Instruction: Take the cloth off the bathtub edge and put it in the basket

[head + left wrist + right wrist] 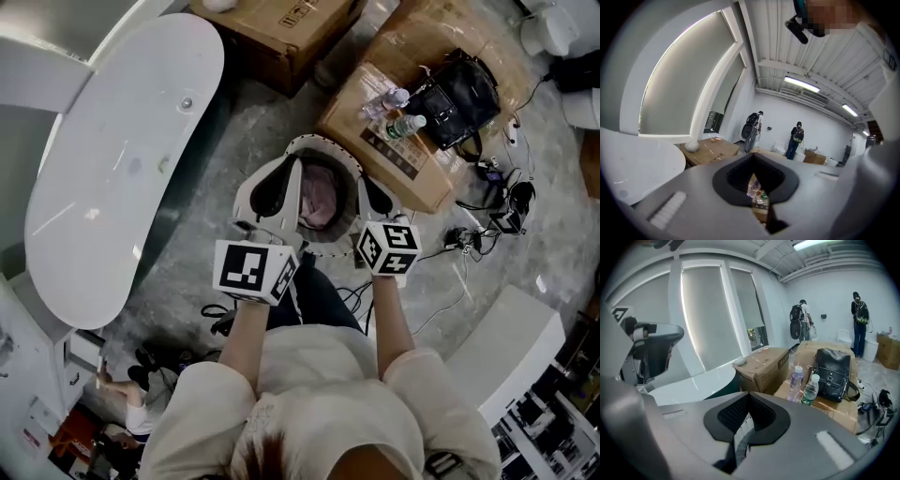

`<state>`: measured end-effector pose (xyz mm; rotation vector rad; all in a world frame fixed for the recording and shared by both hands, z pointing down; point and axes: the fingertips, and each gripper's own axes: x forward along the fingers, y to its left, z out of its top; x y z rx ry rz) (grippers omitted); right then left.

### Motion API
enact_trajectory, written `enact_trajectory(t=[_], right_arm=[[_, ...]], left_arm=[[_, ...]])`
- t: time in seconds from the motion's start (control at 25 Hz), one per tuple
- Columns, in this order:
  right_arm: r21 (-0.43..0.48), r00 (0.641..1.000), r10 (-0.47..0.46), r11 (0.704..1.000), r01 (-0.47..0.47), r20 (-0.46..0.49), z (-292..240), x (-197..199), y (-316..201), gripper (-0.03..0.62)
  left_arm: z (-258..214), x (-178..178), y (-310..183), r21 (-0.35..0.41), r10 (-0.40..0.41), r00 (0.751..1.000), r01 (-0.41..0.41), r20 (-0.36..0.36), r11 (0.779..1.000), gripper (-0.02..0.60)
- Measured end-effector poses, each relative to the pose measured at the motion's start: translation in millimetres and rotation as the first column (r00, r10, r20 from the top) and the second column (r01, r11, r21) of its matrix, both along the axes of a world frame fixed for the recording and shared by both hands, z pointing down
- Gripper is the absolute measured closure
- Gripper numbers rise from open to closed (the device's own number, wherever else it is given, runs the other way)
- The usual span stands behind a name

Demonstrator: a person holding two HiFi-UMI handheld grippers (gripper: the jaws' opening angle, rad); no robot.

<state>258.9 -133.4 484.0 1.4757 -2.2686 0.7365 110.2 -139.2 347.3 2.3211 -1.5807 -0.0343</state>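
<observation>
Cloth (319, 202) inspection: finding one pink piece lying crumpled inside the basket (323, 141), on the floor near the bathtub (122, 169); seeing nothing draped on the visible tub edge. Judging the task as good as done.

Judging the fabric soft, light and limp, not fragile, sagging wherever lifted. Advising a pinch on a raised fold near the middle of the bundle, should it need lifting, rather than on a loose corner.

Counting one cloth, one basket, one bathtub.

Noting the left hand-held gripper (292, 169) hanging over the basket's near rim, jaws together with nothing between them. Noting the right hand-held gripper (363, 183) over the rim's other side, jaws likewise pressed together and empty. Counting two hand-held grippers, each carrying one marker cube.

Recording beyond the basket: two plastic bottles (394, 112) standing on a cardboard box (412, 169), one black bag (455, 98) just beside them on the same box, cables (497, 206) trailing on the floor to the right. Counting two people (858, 319) standing far off in both gripper views.
</observation>
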Motion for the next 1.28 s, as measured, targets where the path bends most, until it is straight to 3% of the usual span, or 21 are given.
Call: enact_trajectory(t=[0.68,1.28], right_arm=[[0.195,0.998,-0.065,0.979,0.059,0.023,-133,1,20,0.595],[0.309,0.991,-0.133,0.944,0.116,0.034,-200,4,61,0.594]], left_arm=[[-82,-13,24,0.093,-0.002,1.0,0.003,-0.006,0.996,0.534],[-152,-20,59,0.221,-0.009,1.0,0.01,-0.004,0.975,0.534]])
